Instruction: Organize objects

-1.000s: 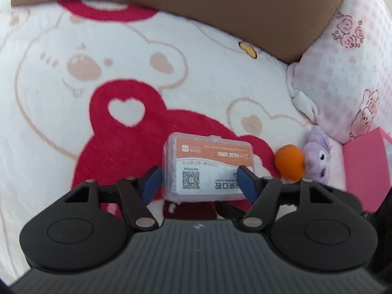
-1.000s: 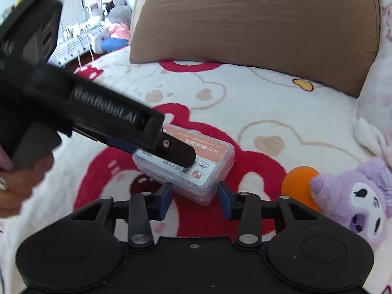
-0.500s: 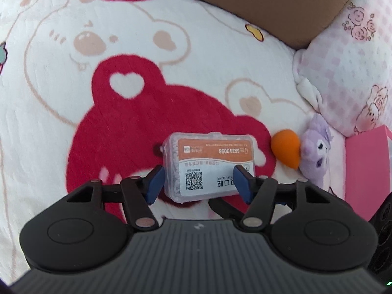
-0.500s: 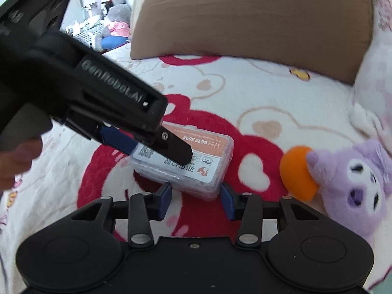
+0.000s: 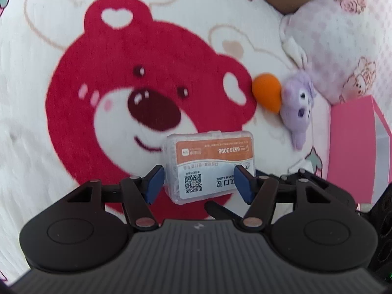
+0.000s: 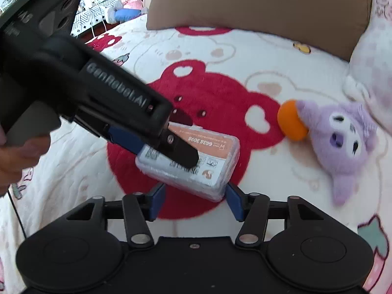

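A clear plastic box (image 5: 209, 165) with an orange and white label sits between the blue pads of my left gripper (image 5: 198, 185), which is shut on it and holds it above the bear-print blanket (image 5: 98, 78). In the right wrist view the same box (image 6: 196, 161) hangs in the left gripper's fingers (image 6: 181, 150). My right gripper (image 6: 193, 201) is open, its pads just below and either side of the box's near end, not touching it. An orange ball (image 5: 267, 94) and a purple plush toy (image 5: 297, 112) lie on the blanket to the right.
A pink box (image 5: 352, 147) stands at the right edge. A pink checked pillow (image 5: 343, 36) and a brown cushion (image 6: 259, 0) lie at the back. A person's hand (image 6: 17, 156) grips the left handle. Stuffed toys (image 6: 127, 2) sit far off.
The left gripper has lifted the box up off the blanket and drawn it back. More of the red bear print now shows beneath it. The right gripper stays open beneath the box.
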The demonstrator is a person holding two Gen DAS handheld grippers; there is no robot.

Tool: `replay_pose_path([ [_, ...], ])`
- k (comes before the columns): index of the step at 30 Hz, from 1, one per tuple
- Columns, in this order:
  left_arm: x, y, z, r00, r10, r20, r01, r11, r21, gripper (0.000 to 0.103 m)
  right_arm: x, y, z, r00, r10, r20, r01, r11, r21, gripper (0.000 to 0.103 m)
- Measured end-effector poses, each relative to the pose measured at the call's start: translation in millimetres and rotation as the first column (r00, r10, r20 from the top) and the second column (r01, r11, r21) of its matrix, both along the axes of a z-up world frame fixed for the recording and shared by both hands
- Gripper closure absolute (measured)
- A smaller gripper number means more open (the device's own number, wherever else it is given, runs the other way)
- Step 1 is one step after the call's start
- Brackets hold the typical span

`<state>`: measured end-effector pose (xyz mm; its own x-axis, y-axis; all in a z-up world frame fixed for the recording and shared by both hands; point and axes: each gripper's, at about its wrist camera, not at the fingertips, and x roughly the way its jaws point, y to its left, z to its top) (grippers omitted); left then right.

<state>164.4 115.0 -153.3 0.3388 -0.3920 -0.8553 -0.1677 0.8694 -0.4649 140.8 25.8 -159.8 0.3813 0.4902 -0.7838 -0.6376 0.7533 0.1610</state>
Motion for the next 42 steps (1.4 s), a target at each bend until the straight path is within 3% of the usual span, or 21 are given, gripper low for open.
replay_pose_path([
  [6, -2, -2, -6, 1.000, 0.023, -0.009, -0.023, 1.000, -0.004, 0.041, 0, -3, -3, 1.000, -0.002, 0.014, 0.001, 1.000, 0.017, 0.039],
  [14, -4, -8, -7, 0.999, -0.002, 0.039, 0.001, 0.999, 0.036, 0.039, -4, 6, -16, 0.997, 0.018, 0.073, -0.019, 1.000, 0.013, 0.024],
  [24, -14, -10, -7, 0.994, -0.030, 0.104, 0.025, 0.999, 0.047, 0.038, -9, 17, -18, 0.994, -0.005, 0.112, 0.009, 0.999, -0.033, 0.020],
  [28, -16, -10, -9, 0.993, -0.025, 0.119, 0.021, 0.999, 0.039, 0.038, -14, 12, -17, 0.991, -0.071, 0.110, 0.073, 0.997, -0.016, 0.019],
  [36, -17, -12, -9, 0.987, -0.019, 0.158, 0.012, 0.999, 0.047, 0.038, -10, 14, -20, 0.987, -0.075, 0.139, 0.074, 0.997, 0.010, 0.017],
  [42, -19, -18, -7, 0.986, -0.033, 0.166, 0.021, 0.997, 0.072, 0.039, -9, 19, -24, 0.985, -0.073, 0.154, 0.073, 0.997, 0.008, 0.011],
])
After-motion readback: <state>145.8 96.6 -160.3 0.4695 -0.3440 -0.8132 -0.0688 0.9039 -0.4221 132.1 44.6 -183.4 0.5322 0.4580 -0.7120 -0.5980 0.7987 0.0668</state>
